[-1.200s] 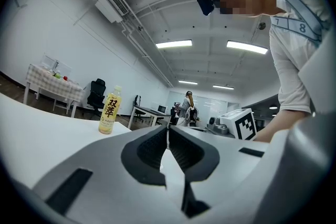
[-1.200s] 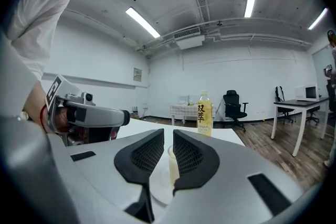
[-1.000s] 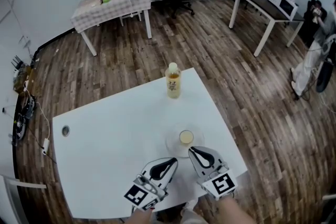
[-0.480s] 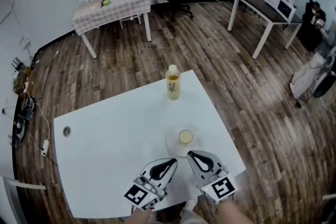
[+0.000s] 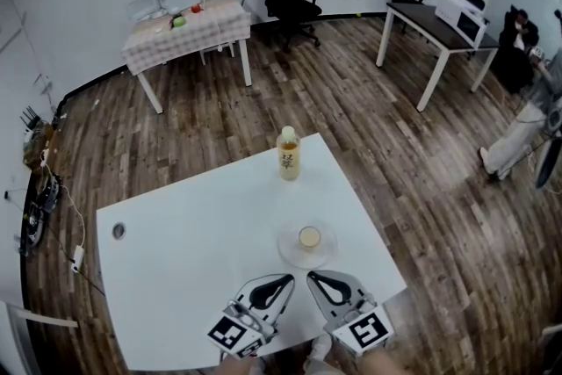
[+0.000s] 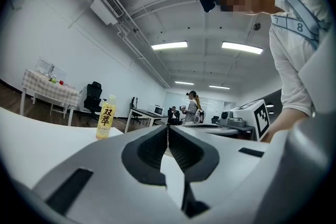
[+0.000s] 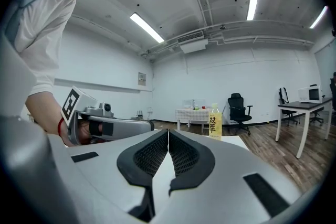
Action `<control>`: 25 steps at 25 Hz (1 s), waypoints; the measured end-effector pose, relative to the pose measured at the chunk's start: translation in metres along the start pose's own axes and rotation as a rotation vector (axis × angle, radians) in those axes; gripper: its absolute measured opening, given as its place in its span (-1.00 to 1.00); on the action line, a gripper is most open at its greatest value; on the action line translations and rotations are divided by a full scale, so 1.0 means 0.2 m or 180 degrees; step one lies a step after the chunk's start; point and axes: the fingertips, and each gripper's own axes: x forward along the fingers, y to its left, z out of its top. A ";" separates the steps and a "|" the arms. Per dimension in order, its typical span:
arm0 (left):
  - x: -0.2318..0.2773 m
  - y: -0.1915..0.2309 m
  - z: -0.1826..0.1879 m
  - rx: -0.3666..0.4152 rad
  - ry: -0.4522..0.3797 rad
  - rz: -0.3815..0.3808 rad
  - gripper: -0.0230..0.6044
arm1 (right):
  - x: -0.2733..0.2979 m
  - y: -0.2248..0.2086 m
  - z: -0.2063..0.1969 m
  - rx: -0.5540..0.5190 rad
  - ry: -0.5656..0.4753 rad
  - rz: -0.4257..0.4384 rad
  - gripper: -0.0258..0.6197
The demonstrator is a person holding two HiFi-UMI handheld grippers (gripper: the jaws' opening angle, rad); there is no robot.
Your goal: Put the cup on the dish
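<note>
Both left claw [image 6: 168, 127] and right claw [image 7: 168, 131] pinched together, empty; small pale cup [image 5: 309, 236] upright on clear dish [image 5: 289, 249].

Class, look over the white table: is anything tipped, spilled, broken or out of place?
Nothing stands out. The cup sits upright on the dish, the bottle stands upright near the far edge of the table, and no spill shows.
</note>
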 end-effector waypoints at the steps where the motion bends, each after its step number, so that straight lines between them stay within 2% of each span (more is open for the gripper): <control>1: -0.01 -0.01 0.01 0.0003 0.0002 -0.0010 -0.90 | -0.01 0.02 0.01 -0.0005 0.0001 0.0004 -0.82; 18: -0.09 -0.21 0.23 0.0207 -0.0014 -0.0334 -0.91 | -0.15 0.16 0.30 -0.0115 -0.0168 -0.0099 -0.82; 25: -0.10 -0.24 0.27 0.0244 -0.0011 -0.0402 -0.92 | -0.20 0.19 0.34 -0.0121 -0.0185 -0.0121 -0.82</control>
